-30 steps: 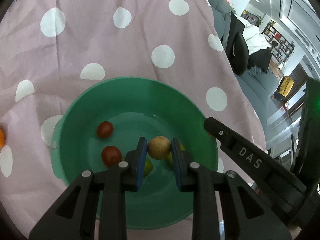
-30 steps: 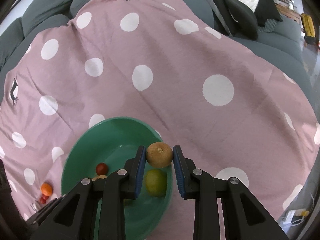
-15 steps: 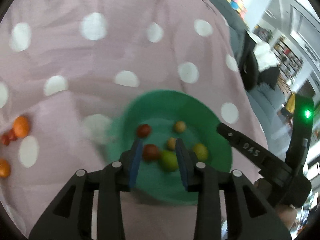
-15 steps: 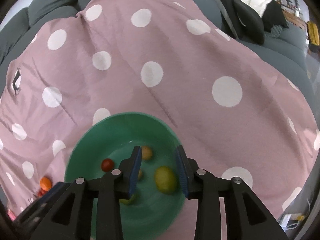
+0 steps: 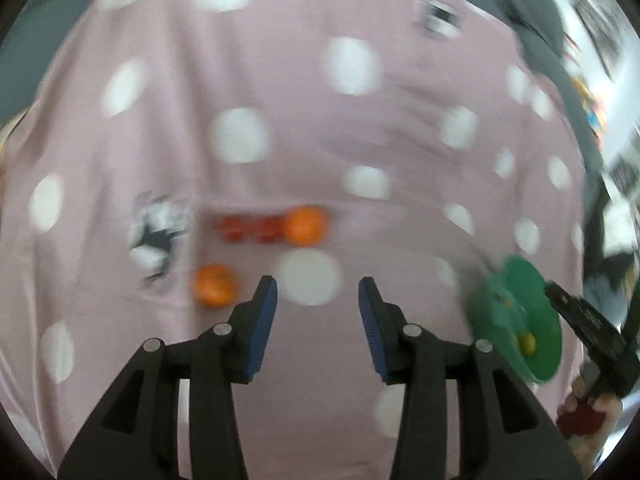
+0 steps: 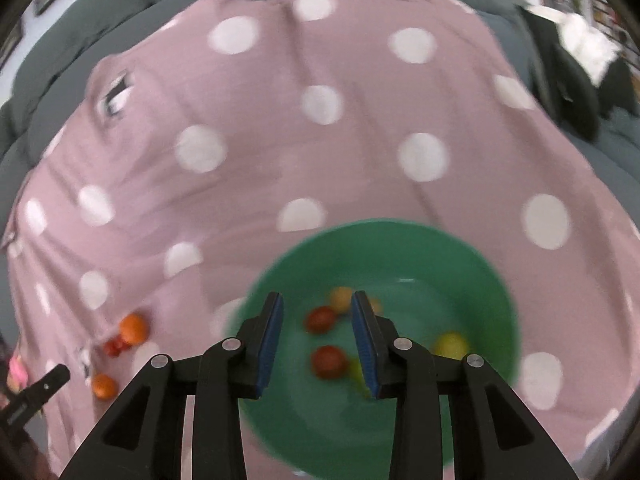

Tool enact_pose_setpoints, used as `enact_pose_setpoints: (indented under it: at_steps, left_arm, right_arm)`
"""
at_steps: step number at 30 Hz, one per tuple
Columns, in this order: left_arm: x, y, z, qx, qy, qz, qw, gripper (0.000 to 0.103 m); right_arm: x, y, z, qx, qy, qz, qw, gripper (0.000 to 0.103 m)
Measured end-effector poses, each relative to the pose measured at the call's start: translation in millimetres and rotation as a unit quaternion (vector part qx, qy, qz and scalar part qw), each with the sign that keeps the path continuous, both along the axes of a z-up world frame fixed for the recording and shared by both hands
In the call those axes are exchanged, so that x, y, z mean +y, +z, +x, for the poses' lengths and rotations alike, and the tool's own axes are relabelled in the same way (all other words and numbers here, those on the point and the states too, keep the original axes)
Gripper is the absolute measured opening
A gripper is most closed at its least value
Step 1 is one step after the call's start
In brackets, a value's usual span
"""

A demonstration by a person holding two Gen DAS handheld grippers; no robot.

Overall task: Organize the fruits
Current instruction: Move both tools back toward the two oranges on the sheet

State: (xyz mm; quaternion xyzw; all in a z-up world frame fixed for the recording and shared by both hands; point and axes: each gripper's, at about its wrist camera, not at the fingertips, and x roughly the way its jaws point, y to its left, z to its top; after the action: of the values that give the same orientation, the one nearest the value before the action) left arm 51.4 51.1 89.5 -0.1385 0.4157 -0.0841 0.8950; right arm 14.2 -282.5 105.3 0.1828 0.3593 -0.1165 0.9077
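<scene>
A green bowl (image 6: 472, 264) sits on a pink polka-dot cloth and holds several fruits: two red ones (image 6: 320, 319), a brownish one (image 6: 341, 297) and a yellow one (image 6: 451, 345). My right gripper (image 6: 317, 340) is open and empty above the bowl. My left gripper (image 5: 317, 320) is open and empty above the cloth. Just ahead of it lie two oranges (image 5: 306, 225) (image 5: 216, 284) and small red fruits (image 5: 250, 227). The bowl (image 5: 536, 320) shows at the right of the blurred left wrist view.
The cloth (image 6: 280, 140) covers a grey sofa (image 6: 120, 20). A black and white printed figure (image 5: 156, 236) lies on the cloth left of the loose fruits. The right gripper's finger (image 5: 588, 320) shows at the right edge of the left wrist view.
The right gripper let go of the brownish fruit into the bowl and stays open. The left gripper swung left from the bowl to the loose oranges and opened wider.
</scene>
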Motion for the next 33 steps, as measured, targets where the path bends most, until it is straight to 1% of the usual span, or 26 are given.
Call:
enact_pose_setpoints:
  at_steps: [2, 4, 5, 7, 9, 13, 16, 20, 21, 22, 23, 25, 29, 32, 33]
  left_arm:
    - [22.7, -3.1, 2.2, 0.006, 0.035, 0.007, 0.9993, 0.039]
    - [43.4, -1.7, 2.9, -0.002, 0.067, 0.013, 0.9977, 0.04]
    - [51.0, -1.8, 1.8, -0.006, 0.075, 0.008, 0.9971, 0.04]
    - [61.9, -5.7, 3.1, 0.004, 0.082, -0.012, 0.9966, 0.039]
    - [64.0, -13.0, 4.5, 0.017, 0.077, -0.02, 0.9967, 0.039]
    - [56.5, -28.2, 13.7, 0.044, 0.06, -0.018, 0.9971, 0.039]
    - [46.4, -33.0, 18.0, 0.049, 0.043, -0.016, 0.9977, 0.039]
    - [28.2, -41.7, 21.2, 0.05, 0.018, 0.01, 0.9985, 0.038]
    - [22.1, -48.9, 23.4, 0.064, 0.016, 0.025, 0.9975, 0.038]
    - [17.9, -54.0, 25.7, 0.075, 0.009, 0.031, 0.9967, 0.037]
    - [15.0, -57.6, 28.4, 0.081, 0.003, 0.03, 0.9963, 0.036]
    - [11.1, -62.8, 33.4, 0.091, -0.003, 0.024, 0.9955, 0.036]
    - [12.5, -61.8, 36.9, 0.093, 0.007, 0.023, 0.9954, 0.036]
    - [19.0, -60.9, 39.0, 0.103, 0.012, 0.0, 0.9946, 0.036]
    - [23.7, -61.6, 39.3, 0.106, 0.015, -0.011, 0.9942, 0.036]
  right_arm:
    - [16.9, 1.1, 7.3, 0.0, 0.024, -0.008, 1.0, 0.035]
    - [34.0, 2.1, 13.1, -0.004, 0.043, -0.014, 0.999, 0.035]
    - [41.0, 2.3, 15.3, -0.006, 0.052, -0.014, 0.999, 0.035]
    - [58.7, 0.7, 20.9, -0.009, 0.08, -0.013, 0.997, 0.035]
    - [72.3, -2.9, 24.4, -0.007, 0.106, -0.007, 0.994, 0.035]
    - [95.2, -16.4, 36.6, 0.012, 0.145, 0.015, 0.989, 0.035]
    - [111.9, -27.9, 46.9, 0.032, 0.169, 0.029, 0.985, 0.035]
    - [130.8, -37.2, 66.3, 0.051, 0.185, 0.04, 0.981, 0.036]
    - [135.8, -39.5, 75.6, 0.054, 0.188, 0.048, 0.979, 0.036]
    - [139.9, -41.9, 84.7, 0.057, 0.191, 0.056, 0.978, 0.037]
    - [143.9, -44.6, 92.6, 0.062, 0.192, 0.063, 0.977, 0.044]
    - [151.8, -53.7, 114.6, 0.076, 0.193, 0.086, 0.974, 0.05]
    - [163.0, -66.9, 144.8, 0.084, 0.182, 0.107, 0.974, 0.05]
    - [174.3, -79.5, 165.6, 0.09, 0.189, 0.136, 0.968, 0.05]
    - [177.6, -82.6, 170.0, 0.095, 0.191, 0.138, 0.967, 0.05]
